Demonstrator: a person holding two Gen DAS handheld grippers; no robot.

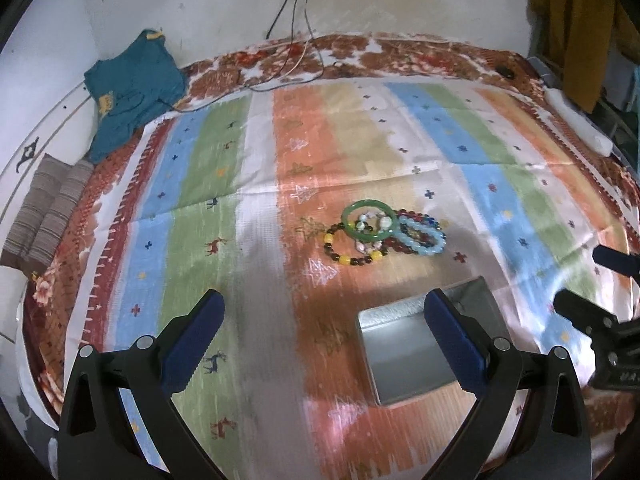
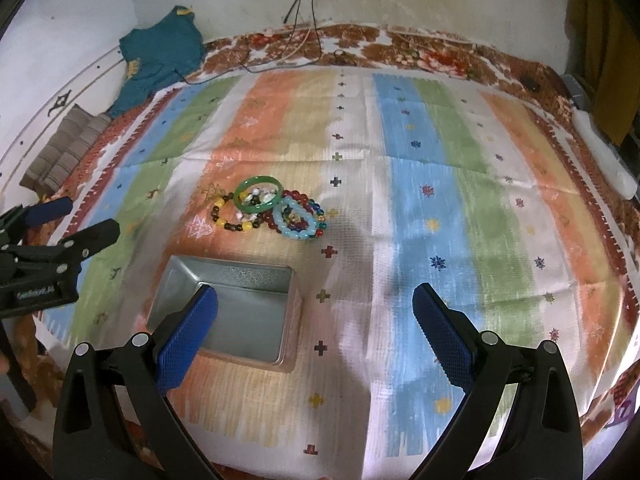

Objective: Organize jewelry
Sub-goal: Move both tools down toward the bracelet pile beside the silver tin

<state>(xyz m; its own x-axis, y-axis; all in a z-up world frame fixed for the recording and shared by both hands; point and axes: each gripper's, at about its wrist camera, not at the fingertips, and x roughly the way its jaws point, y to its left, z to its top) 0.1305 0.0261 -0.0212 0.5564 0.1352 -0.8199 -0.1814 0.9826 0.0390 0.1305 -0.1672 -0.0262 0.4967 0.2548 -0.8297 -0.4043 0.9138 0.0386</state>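
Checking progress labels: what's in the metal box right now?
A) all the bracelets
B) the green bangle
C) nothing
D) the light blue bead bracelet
C: the metal box shows only its bare grey floor, while the green bangle and light blue bead bracelet lie piled on the striped cloth beyond it.

You've got one heap of jewelry, mid-frame in both views. In it: one solid green jade-like bangle (image 2: 257, 197), one pale blue translucent bead bracelet (image 2: 297, 221), one dark brown bead bracelet with yellow beads (image 2: 234, 222), one dark red bead bracelet (image 2: 301, 197), and one white-and-pink pearly bracelet (image 1: 370, 222) tangled under the bangle; a further strand there cannot be ruled out. One open grey rectangular metal tin (image 2: 236, 314), lower left in the right wrist view. One teal folded garment (image 1: 132, 88), upper left. One striped multicolour cloth (image 2: 400, 200) under everything. Two dangling dark cables (image 1: 296, 12), top centre.
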